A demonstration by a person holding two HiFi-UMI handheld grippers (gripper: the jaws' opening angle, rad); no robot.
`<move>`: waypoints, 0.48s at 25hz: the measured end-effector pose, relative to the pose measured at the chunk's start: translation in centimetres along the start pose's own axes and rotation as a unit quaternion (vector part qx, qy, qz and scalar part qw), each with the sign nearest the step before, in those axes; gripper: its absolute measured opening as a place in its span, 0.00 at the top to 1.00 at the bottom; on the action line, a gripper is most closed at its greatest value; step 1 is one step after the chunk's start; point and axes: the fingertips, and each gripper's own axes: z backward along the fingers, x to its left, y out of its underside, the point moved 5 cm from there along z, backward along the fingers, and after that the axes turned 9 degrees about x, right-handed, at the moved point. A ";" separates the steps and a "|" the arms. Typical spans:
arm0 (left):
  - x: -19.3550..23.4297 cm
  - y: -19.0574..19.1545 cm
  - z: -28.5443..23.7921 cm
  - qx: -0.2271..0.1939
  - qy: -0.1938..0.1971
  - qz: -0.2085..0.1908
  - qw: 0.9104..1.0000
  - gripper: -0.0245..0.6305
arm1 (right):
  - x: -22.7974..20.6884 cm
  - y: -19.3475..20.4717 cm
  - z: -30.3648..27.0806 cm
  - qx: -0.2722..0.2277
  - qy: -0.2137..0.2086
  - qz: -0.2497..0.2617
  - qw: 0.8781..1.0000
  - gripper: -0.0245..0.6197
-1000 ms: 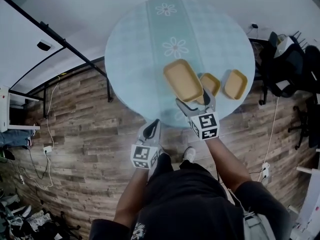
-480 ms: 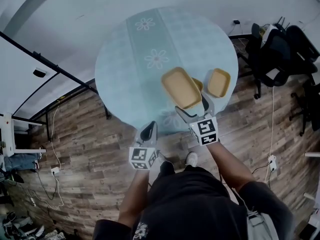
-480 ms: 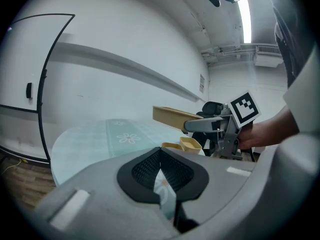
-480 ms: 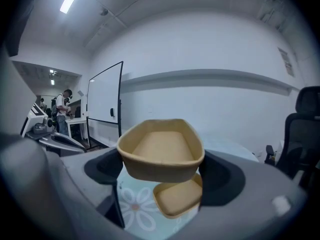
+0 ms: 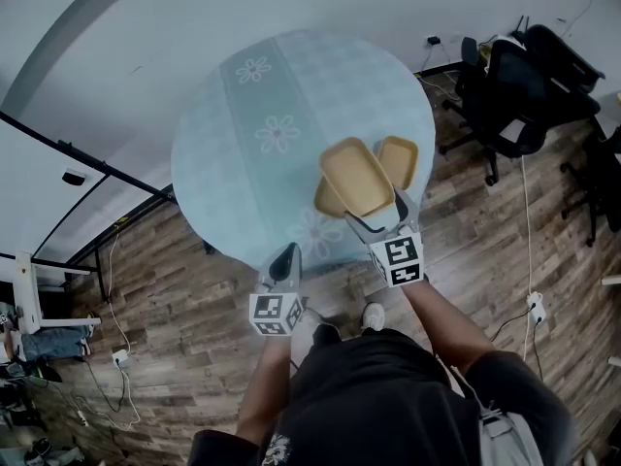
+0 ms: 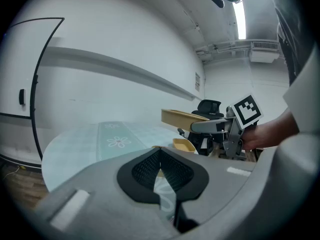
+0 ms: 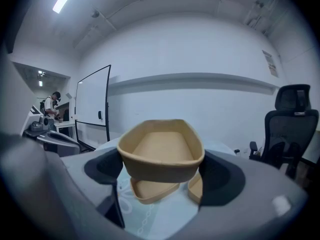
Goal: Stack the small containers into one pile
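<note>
- My right claw [image 5: 380,216] is clamped across the near end of a tan container [image 5: 356,176], one jaw on each side wall, jaws spread wide to take its width.
- That container is held level, open side up, lifted clear of the round table [image 5: 243,144]. It hangs over the table's 4 o'clock part as I look down.
- A second tan container [image 5: 328,202] sits on the cloth right beneath it. It is mostly covered from above and peeks out at the held one's 7 o'clock. From my left claw's camera, the two are apart, with air between them.
- A third tan container [image 5: 399,160] lies on the table at the held one's 2 o'clock, just beside it.
- My left claw [image 6: 161,170] has its jaws pressed together with nothing between them. It hovers at the table's 6 o'clock edge, well apart from the containers.
- A black office chair [image 5: 514,85] stands on the wood floor at the table's 2 o'clock.
</note>
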 end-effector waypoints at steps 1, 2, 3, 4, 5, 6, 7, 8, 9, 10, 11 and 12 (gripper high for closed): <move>-0.2 -0.2 -0.1 0.000 -0.002 -0.001 1.000 0.96 | -0.6 0.1 0.3 -0.001 0.004 -0.002 1.000 0.22; -0.4 -0.3 -0.3 -0.001 -0.005 -0.002 1.000 0.96 | -1.3 0.2 0.5 -0.001 0.007 -0.003 1.000 0.22; -0.6 -0.5 -0.5 0.000 -0.007 -0.003 1.000 0.96 | -1.9 0.3 0.8 -0.001 0.010 -0.002 1.000 0.22; -0.8 -0.7 -0.7 0.000 -0.009 -0.005 1.000 0.96 | -2.5 0.4 1.0 -0.001 0.012 -0.002 1.000 0.22; -1.1 -0.8 -1.0 0.001 -0.010 -0.007 1.000 0.96 | -3.1 0.6 1.3 -0.002 0.014 -0.002 1.000 0.22; -1.4 -1.1 -1.3 0.000 -0.011 -0.008 1.000 0.96 | -3.6 0.8 1.4 -0.002 0.016 -0.002 1.000 0.22; -1.7 -1.3 -1.5 -0.002 -0.011 -0.007 1.000 0.96 | -4.0 0.9 1.6 -0.002 0.018 -0.002 1.000 0.22; -1.8 -1.6 -1.8 -0.005 -0.012 -0.005 1.000 0.96 | -4.3 1.0 1.7 -0.002 0.020 -0.003 1.000 0.22; -2.0 -1.8 -2.0 -0.008 -0.012 -0.003 1.000 0.96 | -4.5 1.1 1.8 -0.002 0.022 -0.005 1.000 0.22; -2.1 -2.0 -2.2 -0.010 -0.011 0.000 1.000 0.96 | -4.7 1.1 1.8 -0.002 0.024 -0.007 1.000 0.22; -2.2 -2.1 -2.4 -0.010 -0.009 0.002 1.000 0.96 | -4.9 1.2 1.8 -0.001 0.027 -0.009 1.000 0.22; -2.3 -2.2 -2.7 -0.010 -0.005 0.002 1.000 0.96 | -5.0 1.3 1.8 0.001 0.031 -0.011 0.999 0.22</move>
